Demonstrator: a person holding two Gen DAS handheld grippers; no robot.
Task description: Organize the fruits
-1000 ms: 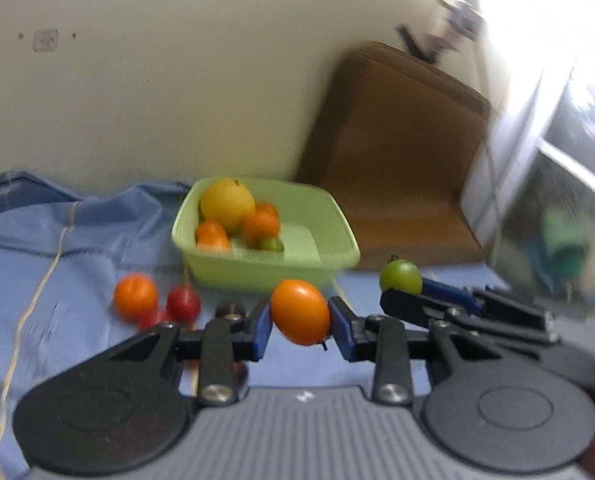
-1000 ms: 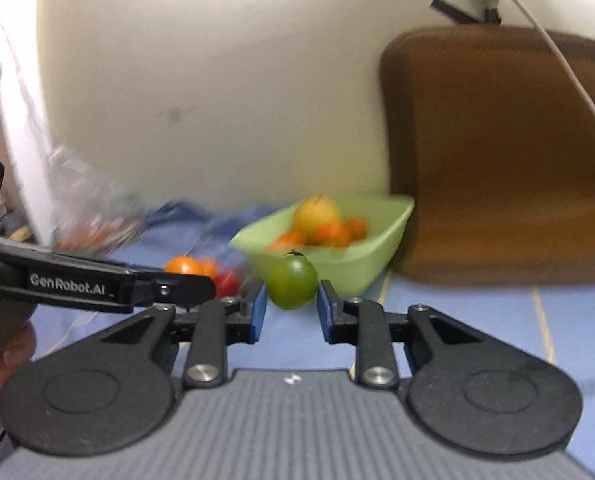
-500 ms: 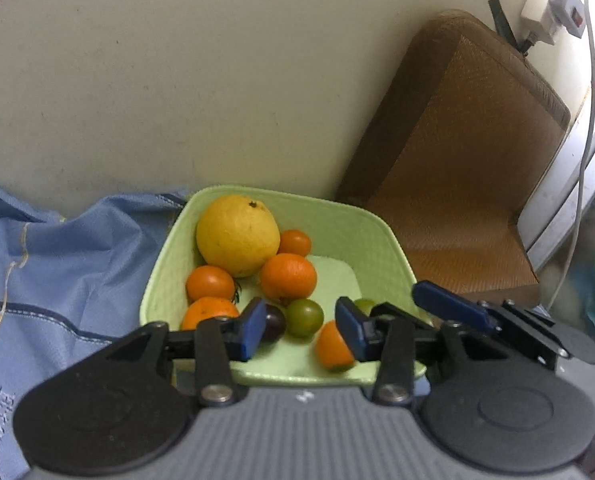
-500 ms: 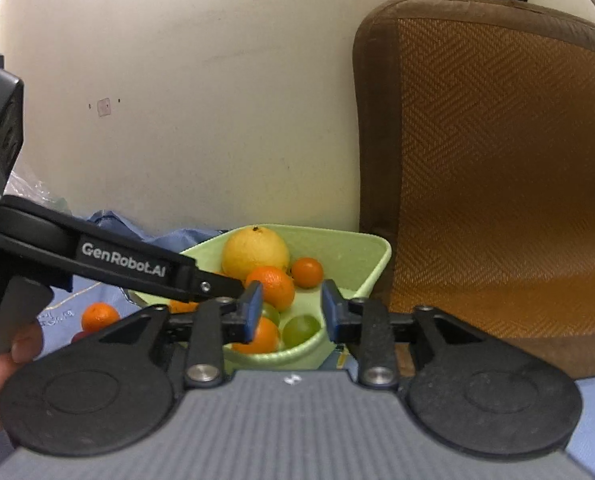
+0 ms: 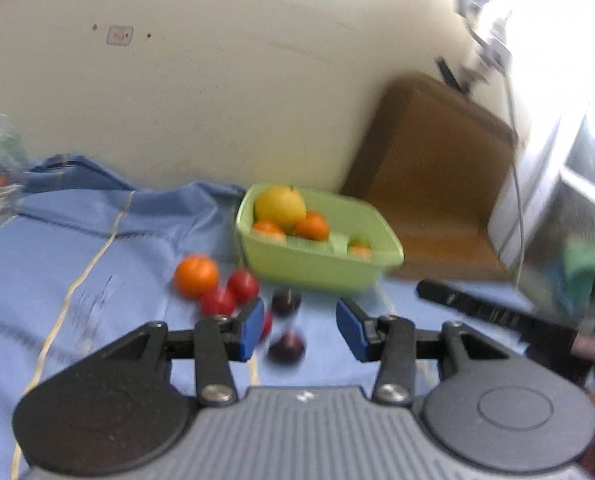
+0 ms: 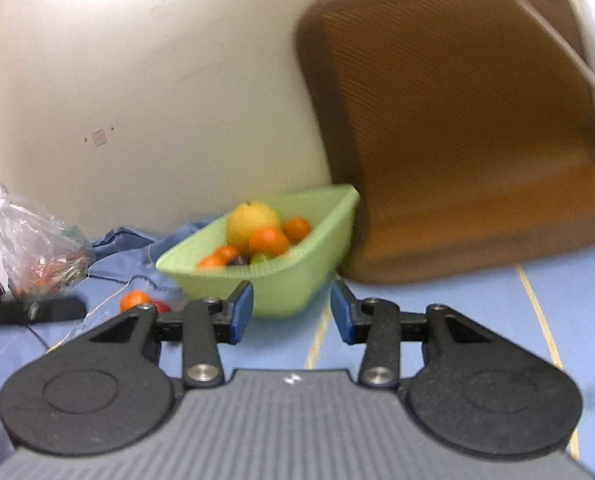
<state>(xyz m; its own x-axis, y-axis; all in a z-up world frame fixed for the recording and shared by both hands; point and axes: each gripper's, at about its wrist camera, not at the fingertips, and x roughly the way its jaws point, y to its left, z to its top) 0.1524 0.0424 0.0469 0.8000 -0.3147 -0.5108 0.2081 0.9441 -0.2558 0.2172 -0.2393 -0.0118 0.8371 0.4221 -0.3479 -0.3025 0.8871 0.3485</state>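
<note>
Blue cloth (image 5: 77,248) covers the surface, brown woven cushion (image 6: 457,120) leans on the wall behind. Green basket (image 5: 321,268) sits at the cushion's foot, holding a big yellow citrus (image 5: 280,206), several oranges and smaller fruit. Left claw (image 5: 300,328): spread, nothing between the pads, hovering over loose fruit on the cloth — one orange (image 5: 196,276), red fruits (image 5: 242,284), two dark plums (image 5: 286,302), all just in front of the basket. Right claw (image 6: 291,312): jaws have just been opening, spread, nothing pinched, pointing at the basket. Frames blurry.
</note>
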